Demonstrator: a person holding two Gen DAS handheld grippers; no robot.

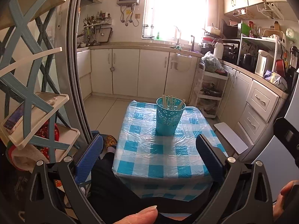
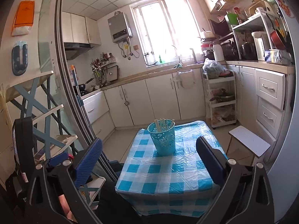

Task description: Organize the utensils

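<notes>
Item 1, table (image 1: 164, 160): a small table under a blue-and-white checked cloth with a clear plastic cover, centre of both views, in a kitchen.

Item 2, holder (image 1: 170, 116): a turquoise perforated cup, upright on the far half of the table, centre of the left-wrist frame and just left of centre in the right-wrist frame (image 2: 164, 140).

Item 3, chopsticks (image 1: 171, 101): a bundle of pale sticks standing inside the holder, tips above its rim, some leaning toward the right of the frame. Their exact count cannot be told.

Item 4, left gripper (image 1: 149, 155): lower part of its own view, 2 blue ribbed pads spread wide, nothing between them. It hangs over the near part of the table, well apart from the holder. A thumb (image 1: 138, 215) shows at the bottom edge, and another hand (image 1: 284, 199) at the lower right.

Item 5, right gripper (image 2: 147, 158): lower part of its own view, pads likewise spread wide and empty, above the near part of the table and well short of the holder.

Item 6, stool (image 2: 249, 142): a small white-topped stool just right of the table.

Item 7, shelf rack (image 1: 37, 100): a cream rack with blue crossed braces, left of frame, a phone (image 1: 14, 118) lying on 1 tier.

Item 8, cart (image 2: 220, 99): a white tiered trolley against the cabinets, right of centre.
</notes>
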